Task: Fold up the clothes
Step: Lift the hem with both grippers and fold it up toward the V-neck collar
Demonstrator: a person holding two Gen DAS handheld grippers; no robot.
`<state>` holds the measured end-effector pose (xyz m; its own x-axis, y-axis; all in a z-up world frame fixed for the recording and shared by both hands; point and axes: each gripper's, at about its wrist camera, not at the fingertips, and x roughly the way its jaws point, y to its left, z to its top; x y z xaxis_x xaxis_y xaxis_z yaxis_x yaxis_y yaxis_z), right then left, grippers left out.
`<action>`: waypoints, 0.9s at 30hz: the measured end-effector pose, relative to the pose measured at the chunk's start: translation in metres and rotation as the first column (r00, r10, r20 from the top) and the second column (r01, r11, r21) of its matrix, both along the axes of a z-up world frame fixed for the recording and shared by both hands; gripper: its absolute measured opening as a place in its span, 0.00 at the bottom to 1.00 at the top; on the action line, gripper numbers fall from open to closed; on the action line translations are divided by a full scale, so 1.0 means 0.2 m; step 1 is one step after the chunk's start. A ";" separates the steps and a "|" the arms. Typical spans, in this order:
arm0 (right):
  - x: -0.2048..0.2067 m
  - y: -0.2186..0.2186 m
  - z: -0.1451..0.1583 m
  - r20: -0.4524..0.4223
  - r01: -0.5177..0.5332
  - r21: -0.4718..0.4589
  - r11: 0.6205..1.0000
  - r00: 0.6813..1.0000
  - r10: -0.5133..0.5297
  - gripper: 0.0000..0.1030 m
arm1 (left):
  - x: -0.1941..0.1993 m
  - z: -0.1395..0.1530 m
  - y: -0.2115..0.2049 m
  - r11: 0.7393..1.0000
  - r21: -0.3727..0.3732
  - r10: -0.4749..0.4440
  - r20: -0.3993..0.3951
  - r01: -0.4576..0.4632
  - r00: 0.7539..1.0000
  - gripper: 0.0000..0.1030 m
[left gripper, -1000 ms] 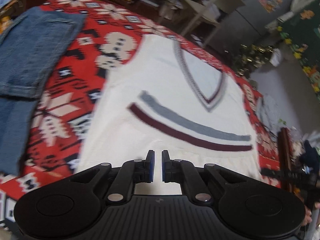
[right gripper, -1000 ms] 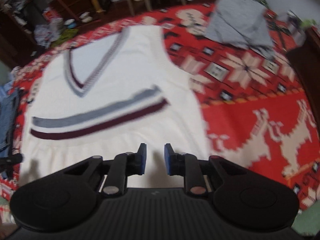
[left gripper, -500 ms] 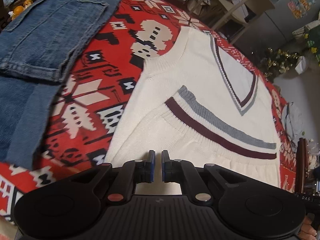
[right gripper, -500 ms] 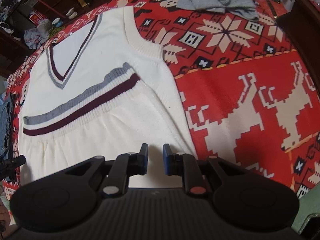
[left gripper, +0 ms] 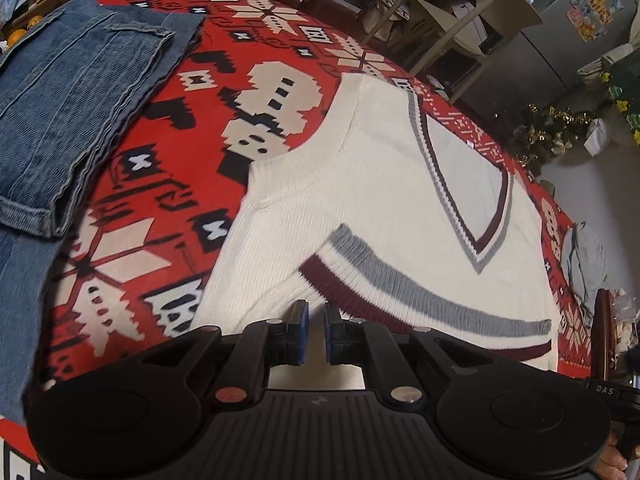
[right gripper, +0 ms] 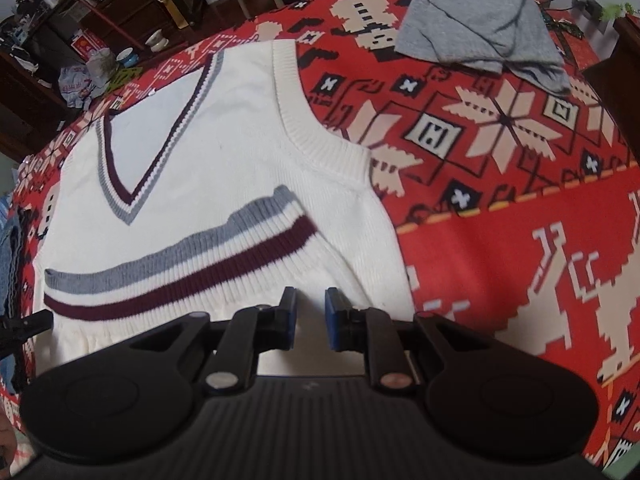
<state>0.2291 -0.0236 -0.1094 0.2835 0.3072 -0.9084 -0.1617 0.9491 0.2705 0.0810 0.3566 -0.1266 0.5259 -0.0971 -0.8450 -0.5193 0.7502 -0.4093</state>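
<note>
A white knitted vest (left gripper: 380,184) with a grey and maroon V-neck lies flat on the red patterned cloth (left gripper: 180,160). Its striped hem is folded up across the chest. My left gripper (left gripper: 313,320) hovers over the vest's near left part, by the end of the folded hem. Its jaws are opening, a narrow gap shows, and nothing is between the pads. In the right wrist view the same vest (right gripper: 224,152) fills the left half. My right gripper (right gripper: 310,312) hangs over its near right part, jaws slightly apart and empty.
Folded blue jeans (left gripper: 72,100) lie to the left of the vest. A crumpled grey garment (right gripper: 480,20) sits at the far right on the red cloth (right gripper: 520,200). Chairs (left gripper: 460,20) and cluttered shelves stand beyond the far edge.
Both grippers have come lower and closer to the vest's folded part, which now looks larger and sharper. The gap between the left pads has widened slightly. The right gap is unchanged.
</note>
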 end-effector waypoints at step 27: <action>0.24 0.11 0.04 0.080 0.033 0.052 0.998 0.996 -0.037 0.18 | 0.16 0.05 0.09 0.996 -0.090 0.030 0.103 -0.020 0.994 0.09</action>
<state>0.2774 -0.0011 -0.1008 0.3667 0.3404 -0.8658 -0.1514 0.9401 0.3055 0.1127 0.3745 -0.1175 0.6135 -0.1550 -0.7743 -0.4886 0.6959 -0.5264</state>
